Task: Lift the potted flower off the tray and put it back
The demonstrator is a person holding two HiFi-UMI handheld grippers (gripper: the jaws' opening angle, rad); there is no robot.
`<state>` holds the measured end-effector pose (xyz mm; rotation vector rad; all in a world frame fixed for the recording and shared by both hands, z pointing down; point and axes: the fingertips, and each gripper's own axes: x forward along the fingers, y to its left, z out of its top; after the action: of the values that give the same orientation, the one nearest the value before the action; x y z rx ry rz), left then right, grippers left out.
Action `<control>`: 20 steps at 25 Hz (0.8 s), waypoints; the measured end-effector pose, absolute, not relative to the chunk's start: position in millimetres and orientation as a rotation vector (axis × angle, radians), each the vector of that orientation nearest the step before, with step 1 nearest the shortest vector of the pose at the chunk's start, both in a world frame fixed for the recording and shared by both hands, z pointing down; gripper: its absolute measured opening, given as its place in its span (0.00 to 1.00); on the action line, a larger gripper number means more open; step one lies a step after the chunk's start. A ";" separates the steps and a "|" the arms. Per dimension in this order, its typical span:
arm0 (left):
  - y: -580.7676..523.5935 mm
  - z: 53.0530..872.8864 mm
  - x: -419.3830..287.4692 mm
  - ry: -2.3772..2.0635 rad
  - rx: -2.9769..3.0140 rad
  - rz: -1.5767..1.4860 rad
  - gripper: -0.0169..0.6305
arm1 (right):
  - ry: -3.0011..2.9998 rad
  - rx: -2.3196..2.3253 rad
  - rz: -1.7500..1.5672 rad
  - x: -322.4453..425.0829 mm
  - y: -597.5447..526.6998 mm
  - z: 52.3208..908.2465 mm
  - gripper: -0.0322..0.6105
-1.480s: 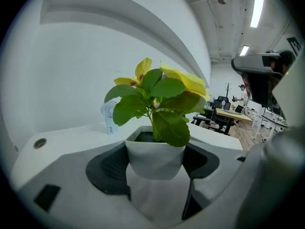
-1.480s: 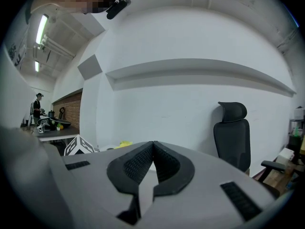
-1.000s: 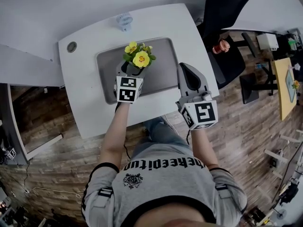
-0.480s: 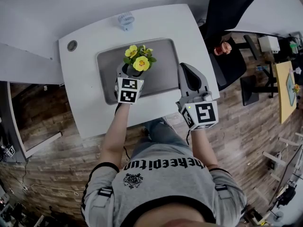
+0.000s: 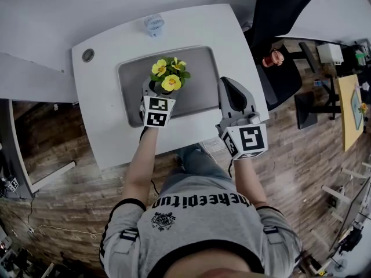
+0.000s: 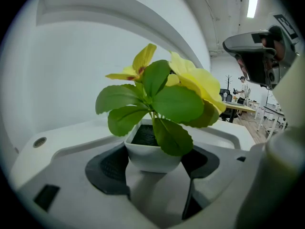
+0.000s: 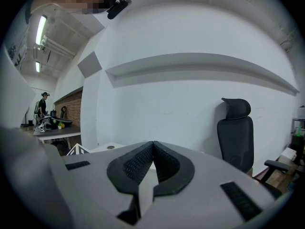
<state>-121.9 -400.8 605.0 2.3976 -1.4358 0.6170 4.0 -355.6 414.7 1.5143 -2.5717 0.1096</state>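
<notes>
A small white pot (image 6: 151, 156) holding a plant with yellow flowers (image 5: 167, 74) and green leaves sits between the dark pads (image 6: 108, 168) of my left gripper (image 6: 152, 165), which is shut on it. In the head view my left gripper (image 5: 159, 89) holds the pot over the near left part of the grey tray (image 5: 200, 77). Whether the pot's base touches the tray is hidden. My right gripper (image 5: 230, 88) hovers at the tray's right edge, shut and holding nothing. Its pads (image 7: 141, 162) meet in the right gripper view.
The tray lies on a white table (image 5: 104, 114). A small pale blue round object (image 5: 152, 24) stands at the table's far edge, and a round grommet (image 5: 88, 55) sits at the far left corner. A black office chair (image 5: 278, 22) is to the right.
The left gripper and the potted flower have come down a little toward the tray, so the flowers look smaller in the head view. The right gripper has stayed in place.
</notes>
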 end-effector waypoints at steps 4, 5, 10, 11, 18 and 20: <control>-400.2 609.6 -120.6 -1.422 2.417 0.616 0.55 | -2.562 1.528 0.116 7.2 -352.0 415.6 0.05; -399.5 608.0 -121.2 -1.422 2.414 0.615 0.55 | -2.562 1.529 0.116 8.0 -351.0 415.1 0.05; -391.6 597.4 -124.1 -1.416 2.412 0.620 0.56 | -2.583 1.515 0.110 6.2 -347.6 410.5 0.05; -389.0 596.1 -124.7 -1.414 2.414 0.619 0.56 | -2.592 1.508 0.107 4.1 -346.9 409.3 0.05; -365.2 582.0 -136.7 -1.451 2.403 0.584 0.55 | -2.645 1.458 0.094 -11.3 -336.2 401.6 0.05; -355.8 580.1 -138.2 -1.449 2.400 0.577 0.55 | -2.661 1.442 0.090 -14.8 -330.3 399.3 0.05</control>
<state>-138.2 -355.8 580.1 2.4004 -1.4488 0.5772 -14.8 -330.3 399.3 1.4422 -2.6614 0.0902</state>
